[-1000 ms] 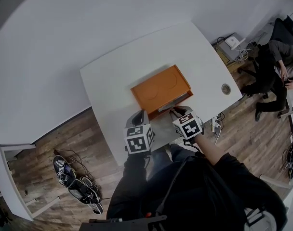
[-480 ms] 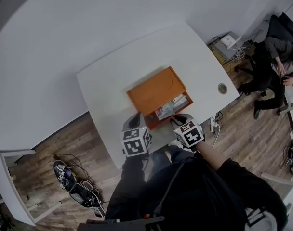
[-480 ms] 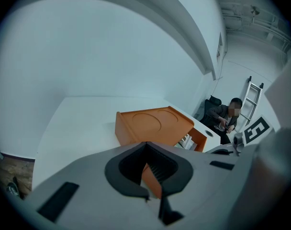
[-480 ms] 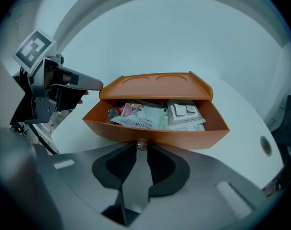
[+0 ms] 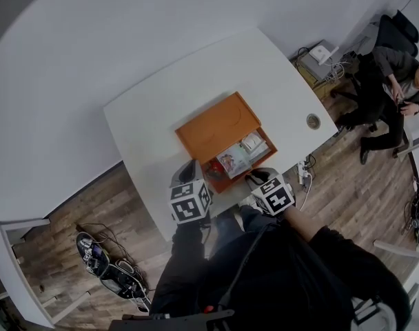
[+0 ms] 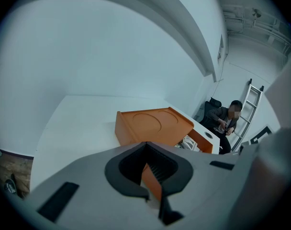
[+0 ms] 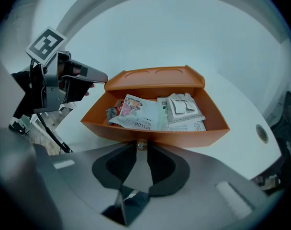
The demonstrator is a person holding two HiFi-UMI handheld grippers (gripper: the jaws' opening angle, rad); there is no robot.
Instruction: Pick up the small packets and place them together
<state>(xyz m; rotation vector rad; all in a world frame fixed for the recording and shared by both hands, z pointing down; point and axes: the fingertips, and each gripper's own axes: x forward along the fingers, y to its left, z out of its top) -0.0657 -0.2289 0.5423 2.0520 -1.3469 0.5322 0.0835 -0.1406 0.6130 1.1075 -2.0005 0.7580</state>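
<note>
An orange box (image 5: 213, 125) stands on the white table (image 5: 147, 109), its drawer (image 5: 261, 158) pulled out toward me. In the drawer lie a colourful packet (image 7: 135, 111) and white printed packets (image 7: 184, 107). My right gripper (image 7: 142, 149) is shut on the small metal knob (image 7: 142, 144) on the drawer's front wall (image 7: 184, 137). My left gripper (image 6: 151, 175) sits at the box's near left corner, jaws closed on an orange edge of the box (image 6: 152, 126). In the head view the left gripper (image 5: 189, 173) and the right gripper (image 5: 260, 178) flank the drawer's front.
The table's near edge runs just under both grippers. A round cable hole (image 5: 313, 121) is in the table's right corner. A person (image 5: 392, 74) sits at the far right. Shoes and cables (image 5: 103, 262) lie on the wooden floor at left.
The drawer has slid out of the orange box toward me with the right gripper on its knob, and the packets inside now show. The left gripper stayed at the box's corner.
</note>
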